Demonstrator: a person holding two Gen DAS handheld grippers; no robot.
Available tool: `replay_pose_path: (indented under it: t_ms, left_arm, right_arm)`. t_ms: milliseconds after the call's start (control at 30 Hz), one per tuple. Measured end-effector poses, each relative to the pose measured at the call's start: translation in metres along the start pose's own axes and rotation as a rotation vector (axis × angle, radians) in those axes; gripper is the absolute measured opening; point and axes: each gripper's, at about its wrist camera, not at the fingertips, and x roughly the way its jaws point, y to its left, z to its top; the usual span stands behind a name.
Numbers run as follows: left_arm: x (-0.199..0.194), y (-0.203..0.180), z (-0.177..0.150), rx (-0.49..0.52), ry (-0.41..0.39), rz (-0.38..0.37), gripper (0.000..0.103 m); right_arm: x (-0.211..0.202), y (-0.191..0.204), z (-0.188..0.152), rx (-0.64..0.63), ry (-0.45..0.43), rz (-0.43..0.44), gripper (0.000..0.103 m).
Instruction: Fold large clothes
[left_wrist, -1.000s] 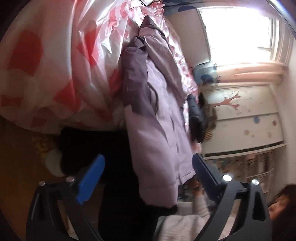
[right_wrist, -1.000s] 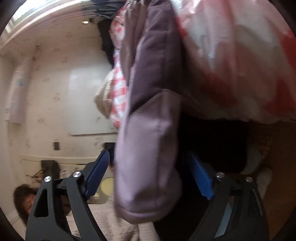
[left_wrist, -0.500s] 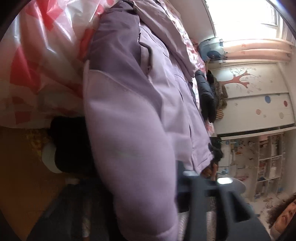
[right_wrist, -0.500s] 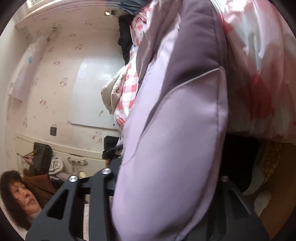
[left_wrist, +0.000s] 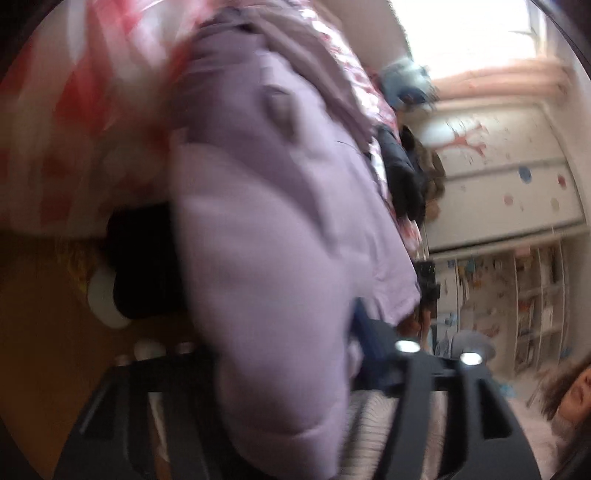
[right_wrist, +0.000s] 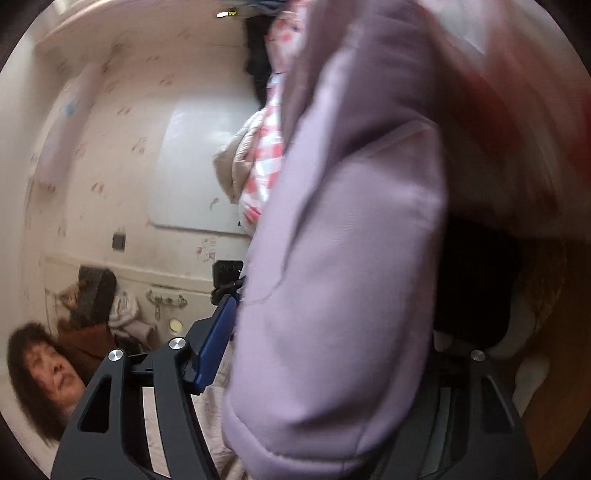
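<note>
Lilac padded jacket is filling the left wrist view, its puffy end sitting between the fingers of the left gripper. Half a second ago I was pinching that end tight. Now I'm seeing the jaws opening, and the blue pad on the right side is showing again at the fabric's edge. The other pad is hidden behind the jacket and the frame is blurred, so I'm calling the jaws apart, with the jacket loose between them. The rest of the jacket is stretching away up the frame over the red-and-white quilt. A bright window and shelving are sitting off to the right.

Moving to the right wrist view, I'm getting the same story. The right gripper was clamped on the jacket's other padded end half a second ago. Its jaws are opening too, and the blue pad is standing just beside the fabric without squeezing it. The opposite pad is buried behind the jacket. The cloth is between the fingers, not visibly gripped. A whiteboard and pink checked bedding are lying behind.

I'm reading this as both ends being let go together. That probably means one fold is being laid down on the quilt. I'm expecting a re-grasp elsewhere on the jacket, so the folding is not looking finished.
</note>
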Motion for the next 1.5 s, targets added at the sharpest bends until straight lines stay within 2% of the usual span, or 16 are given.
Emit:
replay_pose_path:
  t_ms: [100, 167, 200, 233, 300, 333, 400, 500, 633, 700, 767, 867, 1033, 1167, 1300, 1500]
  left_arm:
    - [-0.001, 0.015, -0.006, -0.055, -0.046, -0.037, 0.073]
    - [-0.004, 0.012, -0.010, -0.062, -0.070, -0.035, 0.073]
    - [-0.007, 0.010, -0.011, -0.058, -0.092, -0.026, 0.069]
    - [-0.009, 0.009, -0.011, -0.050, -0.111, -0.019, 0.047]
    - [-0.013, -0.003, -0.013, -0.019, -0.147, -0.008, 0.025]
    - [-0.016, -0.012, -0.013, 0.005, -0.173, 0.005, 0.019]
    - [-0.020, -0.026, -0.012, 0.034, -0.215, -0.005, 0.016]
    - [-0.036, -0.054, -0.016, 0.089, -0.289, -0.099, 0.015]
    - [-0.058, -0.088, -0.030, 0.186, -0.324, -0.167, 0.015]
    - [-0.073, -0.095, -0.034, 0.201, -0.347, -0.199, 0.015]
    - [-0.082, -0.095, -0.035, 0.197, -0.367, -0.222, 0.015]
    - [-0.085, -0.077, -0.035, 0.134, -0.398, -0.258, 0.015]
    - [-0.084, -0.065, -0.020, 0.063, -0.452, -0.315, 0.015]
    - [-0.093, -0.086, 0.007, 0.095, -0.487, -0.322, 0.015]
    - [-0.100, -0.109, 0.048, 0.127, -0.528, -0.352, 0.015]
    - [-0.094, -0.122, 0.130, 0.118, -0.562, -0.396, 0.015]
  right_arm:
    - [-0.007, -0.023, -0.009, 0.023, -0.037, 0.054, 0.065]
    - [-0.008, -0.019, -0.015, -0.006, -0.058, 0.066, 0.065]
    - [-0.008, -0.015, -0.017, -0.028, -0.074, 0.062, 0.065]
    - [-0.010, -0.010, -0.018, -0.049, -0.091, 0.064, 0.064]
    - [-0.010, 0.005, -0.022, -0.092, -0.120, 0.068, 0.049]
    - [-0.013, 0.015, -0.024, -0.121, -0.151, 0.068, 0.045]
    - [-0.025, 0.024, -0.024, -0.157, -0.190, 0.089, 0.039]
    - [-0.031, 0.045, -0.026, -0.214, -0.236, 0.130, 0.037]
    - [-0.041, 0.077, -0.037, -0.293, -0.286, 0.251, 0.037]
    - [-0.053, 0.077, -0.039, -0.304, -0.310, 0.296, 0.037]
    - [-0.061, 0.079, -0.044, -0.314, -0.338, 0.339, 0.037]
    - [-0.061, 0.072, -0.044, -0.316, -0.353, 0.366, 0.037]
    - [-0.053, 0.074, -0.024, -0.316, -0.370, 0.420, 0.037]
    - [-0.047, 0.108, 0.006, -0.360, -0.389, 0.435, 0.037]
    - [-0.045, 0.134, 0.042, -0.391, -0.413, 0.443, 0.037]
    - [-0.038, 0.160, 0.110, -0.406, -0.440, 0.425, 0.037]
